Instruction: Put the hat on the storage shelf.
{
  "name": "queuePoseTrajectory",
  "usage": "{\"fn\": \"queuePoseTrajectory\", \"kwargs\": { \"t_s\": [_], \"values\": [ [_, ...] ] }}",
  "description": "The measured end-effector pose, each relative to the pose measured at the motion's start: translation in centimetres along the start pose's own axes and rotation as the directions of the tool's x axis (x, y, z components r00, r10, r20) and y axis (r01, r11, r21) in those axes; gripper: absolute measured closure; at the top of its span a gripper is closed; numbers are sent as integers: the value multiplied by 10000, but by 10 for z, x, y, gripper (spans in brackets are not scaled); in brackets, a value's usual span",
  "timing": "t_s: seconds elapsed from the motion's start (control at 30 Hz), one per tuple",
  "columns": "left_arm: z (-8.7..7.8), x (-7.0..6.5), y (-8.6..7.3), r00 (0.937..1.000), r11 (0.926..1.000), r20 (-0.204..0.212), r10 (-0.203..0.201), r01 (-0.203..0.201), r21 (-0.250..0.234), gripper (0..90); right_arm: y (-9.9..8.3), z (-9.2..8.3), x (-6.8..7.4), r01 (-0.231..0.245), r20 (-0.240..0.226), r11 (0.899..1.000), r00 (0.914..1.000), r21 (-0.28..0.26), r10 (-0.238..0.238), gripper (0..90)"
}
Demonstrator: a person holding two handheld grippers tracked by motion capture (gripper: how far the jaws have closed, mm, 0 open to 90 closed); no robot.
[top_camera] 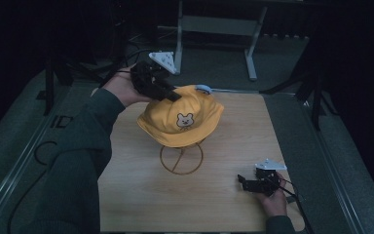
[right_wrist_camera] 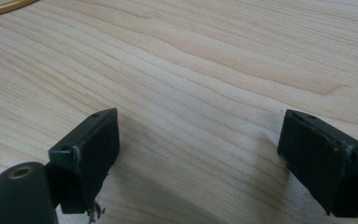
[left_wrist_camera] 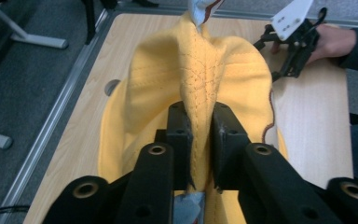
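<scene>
A yellow bucket hat [top_camera: 180,117] with a bear face on it sits over a yellow wire stand [top_camera: 181,158] in the middle of the wooden table [top_camera: 141,200]. My left gripper [top_camera: 173,95] reaches onto its crown from the back left. In the left gripper view its jaws [left_wrist_camera: 200,116] are shut on a raised fold of the hat [left_wrist_camera: 196,70]. A small light-blue piece [top_camera: 203,88] shows at the far side of the crown. My right gripper [top_camera: 243,183] rests low at the table's front right, and it stands open [right_wrist_camera: 198,135] over bare wood with nothing between its pads.
A grey metal frame [top_camera: 251,48] stands on the carpet behind the table. The table's metal edge rail [left_wrist_camera: 51,126] runs along the left side, with a round hole [left_wrist_camera: 112,86] in the wood near it. A curve of the stand's ring [right_wrist_camera: 0,9] lies ahead of the right gripper.
</scene>
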State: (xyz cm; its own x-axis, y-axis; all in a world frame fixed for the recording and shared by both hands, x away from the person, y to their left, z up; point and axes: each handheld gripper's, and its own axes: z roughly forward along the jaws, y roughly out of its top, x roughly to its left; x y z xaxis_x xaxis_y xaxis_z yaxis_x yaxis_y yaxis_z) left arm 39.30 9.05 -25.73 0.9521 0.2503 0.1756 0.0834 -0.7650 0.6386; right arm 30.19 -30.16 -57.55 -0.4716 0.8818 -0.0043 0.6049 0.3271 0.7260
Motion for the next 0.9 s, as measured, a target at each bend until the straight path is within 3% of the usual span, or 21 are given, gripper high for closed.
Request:
{"fn": "queuePoseTrajectory", "kwargs": {
  "t_s": [0.1, 0.2, 0.37, 0.57, 0.83, 0.9],
  "values": [
    [9, 0, 0, 9998, 9995, -190, -91, 97, 309, 720, 0, 0, 0, 28, -3, 10000, 10000, 8, -28, 127],
    [15, 1, -1, 9998, 9990, -94, -179, 182, 406, 665, 0, 0, 0, 14, -9, 10000, 10000, -2, -14, 127],
    [19, -1, -4, 9999, 9990, 11, -121, 121, 437, 687, 0, 0, 0, 13, -11, 10000, 10000, -1, -13, 127],
    [15, 0, -6, 9999, 9993, -83, -151, 153, 327, 716, 0, 0, 0, 16, -9, 10000, 10000, -1, -16, 127],
    [1, 3, -15, 9981, 9987, -368, -485, 480, -145, 660, 0, 0, 0, 15, -10, 10000, 10000, -2, -15, 127],
    [-1, 2, -18, 9974, 9985, -476, -549, 547, -61, 643, 0, 0, 0, 13, -10, 10000, 10000, -2, -13, 127]
  ]
}}
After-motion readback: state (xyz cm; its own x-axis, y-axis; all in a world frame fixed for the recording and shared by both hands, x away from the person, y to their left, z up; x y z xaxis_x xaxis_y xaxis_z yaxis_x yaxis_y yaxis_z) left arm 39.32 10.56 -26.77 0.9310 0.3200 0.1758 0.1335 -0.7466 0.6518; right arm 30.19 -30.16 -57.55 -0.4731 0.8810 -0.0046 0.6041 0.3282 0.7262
